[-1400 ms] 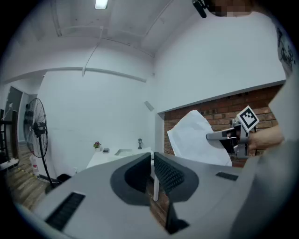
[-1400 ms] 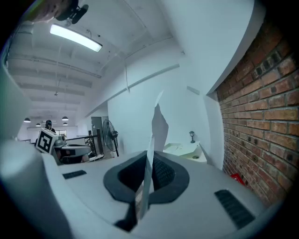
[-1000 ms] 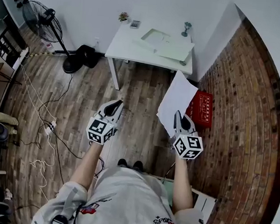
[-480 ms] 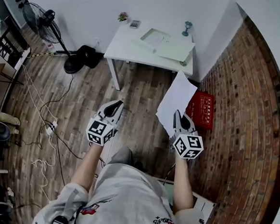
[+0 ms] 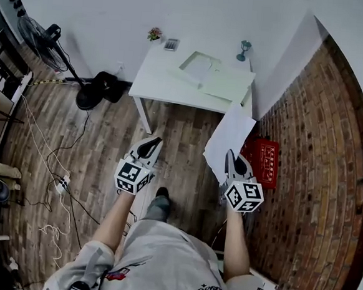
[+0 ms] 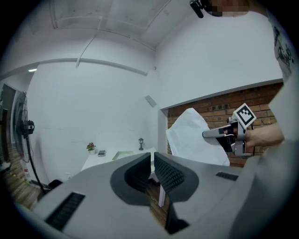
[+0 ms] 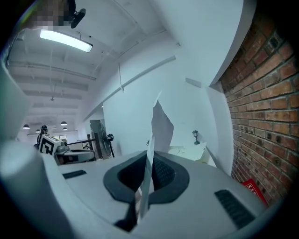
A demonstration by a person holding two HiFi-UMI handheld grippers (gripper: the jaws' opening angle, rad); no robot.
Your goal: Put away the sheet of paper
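The white sheet of paper (image 5: pixel 229 140) stands upright in the air, pinched at its lower edge by my right gripper (image 5: pixel 231 156), which is shut on it. In the right gripper view the sheet (image 7: pixel 160 125) rises edge-on from between the closed jaws of the right gripper (image 7: pixel 148 163). In the left gripper view the paper (image 6: pixel 194 140) hangs at the right, in front of the brick wall. My left gripper (image 5: pixel 151 142) is held level beside the right one, its jaws together with nothing in them (image 6: pixel 152 164). The white table (image 5: pixel 168 79) stands ahead, by the wall.
On the table lie a pale green folder (image 5: pixel 229 84), a light tray (image 5: pixel 199 62), a small lamp (image 5: pixel 243 48), a plant (image 5: pixel 154 33) and a calculator (image 5: pixel 171 45). A red crate (image 5: pixel 265 161) sits by the brick wall. A fan (image 5: pixel 47 35) and cables (image 5: pixel 57 178) lie to the left.
The person has stepped forward, so the table is nearer and a foot shows below. Both grippers keep their pose, and the paper stays in the right one.
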